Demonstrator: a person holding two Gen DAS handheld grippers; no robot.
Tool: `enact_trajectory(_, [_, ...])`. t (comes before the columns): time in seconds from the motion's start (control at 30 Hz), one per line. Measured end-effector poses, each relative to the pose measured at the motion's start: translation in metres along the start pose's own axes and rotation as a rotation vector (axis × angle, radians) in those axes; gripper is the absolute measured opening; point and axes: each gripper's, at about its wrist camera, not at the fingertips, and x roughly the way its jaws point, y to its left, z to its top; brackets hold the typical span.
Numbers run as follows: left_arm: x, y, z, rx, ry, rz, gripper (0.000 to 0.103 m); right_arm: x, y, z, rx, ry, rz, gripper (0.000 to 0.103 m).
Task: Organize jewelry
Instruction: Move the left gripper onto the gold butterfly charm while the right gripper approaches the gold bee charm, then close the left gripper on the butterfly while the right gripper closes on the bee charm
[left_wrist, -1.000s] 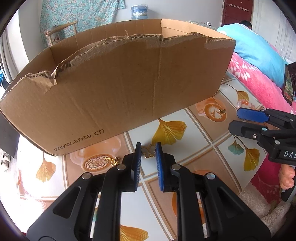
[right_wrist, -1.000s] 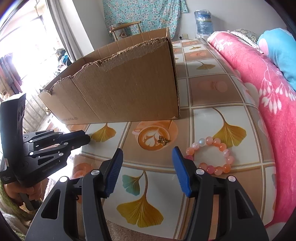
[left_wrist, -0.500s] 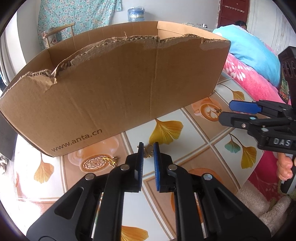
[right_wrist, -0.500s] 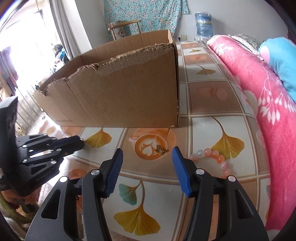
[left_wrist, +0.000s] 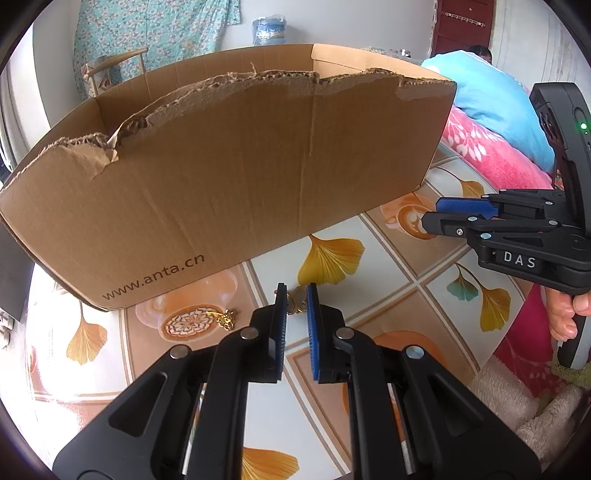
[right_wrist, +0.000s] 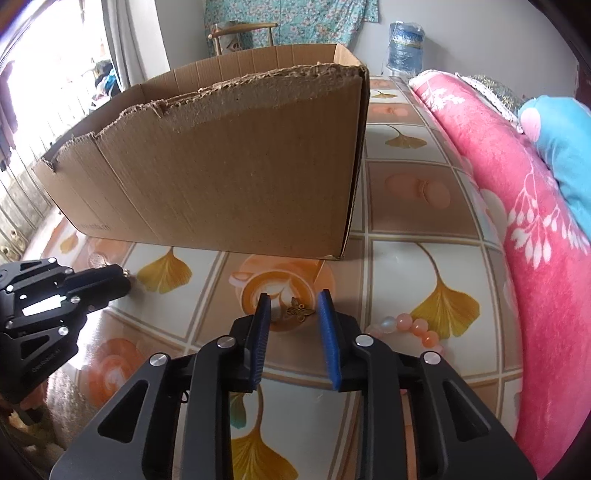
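Note:
My left gripper (left_wrist: 295, 292) points down at the tablecloth just in front of the cardboard box (left_wrist: 221, 177), shut on a small gold ornament (left_wrist: 297, 304) that fills the narrow gap between its blue pads. My right gripper (right_wrist: 294, 300) hovers over a printed coffee cup, and its jaws are closing around a bronze butterfly charm (right_wrist: 300, 311). The charm lies on the cloth between the pads with a little room on each side. A pink bead bracelet (right_wrist: 413, 326) lies just right of that gripper. Each gripper also shows in the other's view: right gripper (left_wrist: 430, 214), left gripper (right_wrist: 123, 282).
The torn-rimmed cardboard box (right_wrist: 221, 177) stands open-topped across the back of the table. Another small gold charm (left_wrist: 226, 319) lies left of my left gripper. A pink flowered blanket (right_wrist: 535, 229) and blue pillow border the table's right side. A hand (left_wrist: 565, 314) grips the right tool.
My right gripper has shifted left until the butterfly charm sits between its jaws, and they have narrowed a lot. The left jaws closed slightly onto the gold ornament; that hand stayed put.

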Motion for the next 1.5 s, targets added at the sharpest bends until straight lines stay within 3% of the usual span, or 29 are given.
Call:
enact_trajectory(0.17, [0.000, 0.000, 0.000, -0.002, -0.003, -0.001, 0.010, 0.000, 0.006, 0.001, -0.015, 0.015, 0.002, 0.013])
enact_trajectory(0.9, [-0.013, 0.005, -0.002, 0.003, -0.018, -0.019, 0.011, -0.010, -0.010, 0.000, 0.039, -0.018, 0.072, 0.013])
enact_trajectory(1.0, [-0.013, 0.009, -0.001, -0.026, -0.001, -0.033, 0.024, -0.011, -0.009, 0.000, 0.041, -0.026, 0.082, 0.013])
enact_trajectory(1.5, [0.008, 0.005, 0.015, -0.077, 0.085, -0.003, 0.024, -0.012, -0.017, -0.005, 0.065, -0.050, 0.128, 0.013])
